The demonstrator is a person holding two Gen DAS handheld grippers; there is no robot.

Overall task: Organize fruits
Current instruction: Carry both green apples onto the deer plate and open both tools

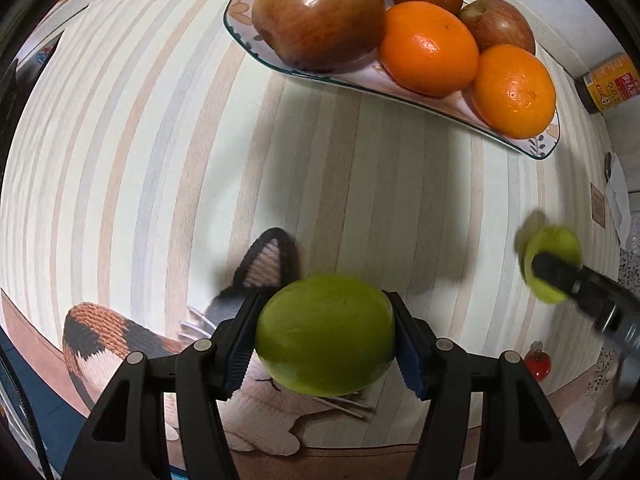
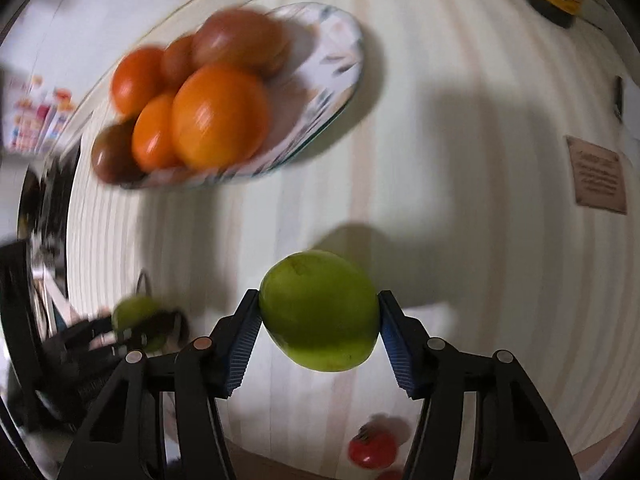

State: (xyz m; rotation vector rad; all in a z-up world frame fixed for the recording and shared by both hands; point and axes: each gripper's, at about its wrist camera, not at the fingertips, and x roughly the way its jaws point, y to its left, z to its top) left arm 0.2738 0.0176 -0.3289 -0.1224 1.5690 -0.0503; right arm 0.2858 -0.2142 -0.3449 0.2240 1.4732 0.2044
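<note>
A green fruit [image 1: 325,334] sits pinched between the jaws of the left gripper [image 1: 325,340], held up in the air over the striped surface [image 1: 160,140]. A second green fruit [image 2: 319,311] is pinched the same way in the jaws of the right gripper [image 2: 319,320], also up off the surface, with its shadow on the stripes below. In the left view, the right gripper and its fruit show at the right edge, blurry. In the right view, the left gripper and its fruit show low on the left, blurry too. Farther away sits a plate [image 1: 240,12] with leaf and flower pictures on it. It holds a pile of fruit: a big red-brown apple [image 1: 318,16], a smaller red apple [image 1: 498,24], and several oranges [image 1: 430,48]. The fruits touch each other. At the far right stands a dark bottle [image 1: 608,84] with a yellow label; it has red writing that is too small to read. A brown card [image 2: 596,174] lies on the right side of the surface, and its writing is too blurry to read. A small red tomato shape [image 2: 372,450] shows near the bottom edge. A picture of a cat [image 1: 256,264] is on the near part of the surface.
</note>
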